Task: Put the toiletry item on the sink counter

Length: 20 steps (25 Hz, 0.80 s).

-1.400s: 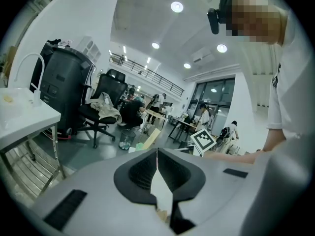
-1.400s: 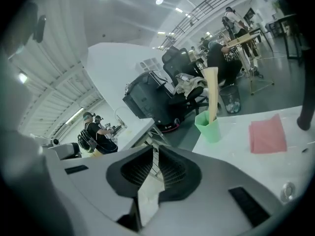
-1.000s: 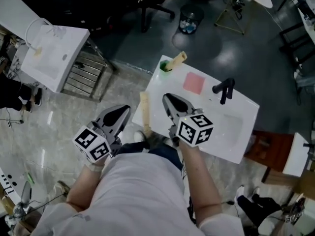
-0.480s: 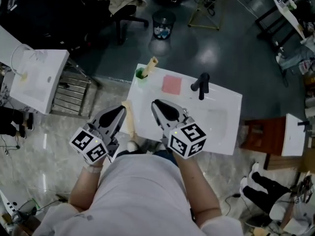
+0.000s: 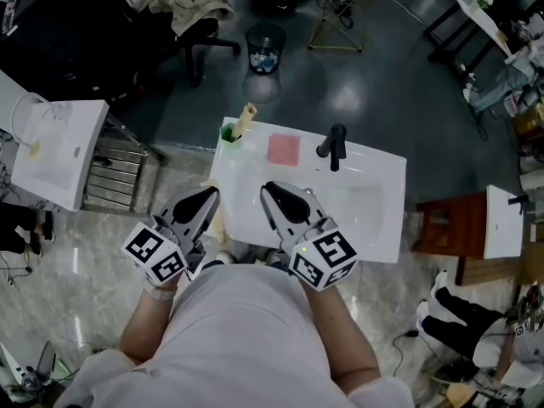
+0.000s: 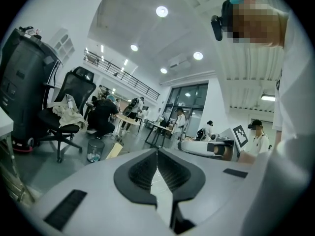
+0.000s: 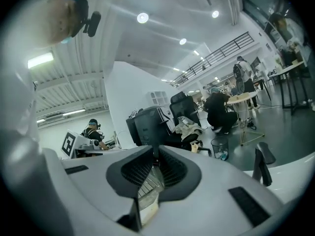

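Note:
A white sink counter [image 5: 374, 215] with a black faucet [image 5: 335, 146] stands in front of me in the head view. On its far left corner sits a green cup [image 5: 228, 133] with a beige tube [image 5: 244, 116] leaning out of it. A flat pink item [image 5: 284, 150] lies beside the cup. My left gripper [image 5: 207, 196] hovers just off the counter's left edge, shut and empty. Over the counter's near left part, my right gripper [image 5: 271, 190] is also shut with nothing in it. In both gripper views the jaws meet, left gripper [image 6: 157, 152] and right gripper [image 7: 156, 154].
A second white basin [image 5: 47, 147] and a metal rack [image 5: 115, 175] stand at the left. A waste bin [image 5: 265, 46] and an office chair [image 5: 194, 14] are behind the counter. A brown stand [image 5: 446, 228] and another white basin [image 5: 501, 221] are at the right. People work at far tables.
The counter has slid left and up in the head view and now sits straighter in front of me. Both grippers stay shut and keep about the same place below it.

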### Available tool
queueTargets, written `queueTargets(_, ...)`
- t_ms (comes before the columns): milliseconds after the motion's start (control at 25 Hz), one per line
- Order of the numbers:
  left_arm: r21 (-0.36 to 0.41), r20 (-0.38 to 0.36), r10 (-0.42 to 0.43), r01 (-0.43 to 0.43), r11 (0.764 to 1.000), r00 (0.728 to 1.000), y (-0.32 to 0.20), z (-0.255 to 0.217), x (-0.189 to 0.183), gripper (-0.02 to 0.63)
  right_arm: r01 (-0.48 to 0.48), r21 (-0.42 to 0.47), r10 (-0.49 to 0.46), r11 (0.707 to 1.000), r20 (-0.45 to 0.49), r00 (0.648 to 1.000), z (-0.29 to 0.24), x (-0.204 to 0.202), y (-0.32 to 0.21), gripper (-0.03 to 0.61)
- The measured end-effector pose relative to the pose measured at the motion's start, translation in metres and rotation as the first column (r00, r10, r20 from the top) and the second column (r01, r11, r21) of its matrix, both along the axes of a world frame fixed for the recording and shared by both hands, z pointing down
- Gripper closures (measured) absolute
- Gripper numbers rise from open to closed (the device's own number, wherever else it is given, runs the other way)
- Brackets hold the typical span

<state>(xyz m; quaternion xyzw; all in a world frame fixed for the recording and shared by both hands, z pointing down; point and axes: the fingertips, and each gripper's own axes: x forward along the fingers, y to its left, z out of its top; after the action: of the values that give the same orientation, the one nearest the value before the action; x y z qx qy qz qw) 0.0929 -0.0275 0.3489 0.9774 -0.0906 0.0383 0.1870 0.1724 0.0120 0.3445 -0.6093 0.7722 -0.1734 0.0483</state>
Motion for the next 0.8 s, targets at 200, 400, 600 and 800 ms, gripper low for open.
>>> queueTargets(200, 0.010, 0.004, 0.012, -0.012, 1.000, 1.000, 0.004, -0.001, 0.000, 0.595, -0.036, 0.014, 0.036, 0.999, -0.003, 0.999, -0.003, 0.013, 0.012, 0.535)
queueTargets(400, 0.013, 0.011, 0.013, -0.013, 1.000, 1.000, 0.006, 0.000, -0.002, 0.595, -0.043, 0.014, 0.043, 0.999, 0.017, 0.999, 0.000, 0.017, 0.018, 0.534)
queueTargets(600, 0.013, 0.014, 0.005, -0.005, 1.000, 1.000, 0.007, 0.000, -0.003, 0.595, -0.045, 0.010, 0.045, 0.999, 0.032, 0.998, 0.002, 0.021, 0.020, 0.535)
queueTargets(800, 0.006, 0.011, -0.004, 0.004, 1.000, 1.000, 0.009, -0.001, -0.002, 0.595, -0.038, 0.011, 0.038, 0.999, 0.035, 0.999, 0.001, 0.022, 0.020, 0.535)
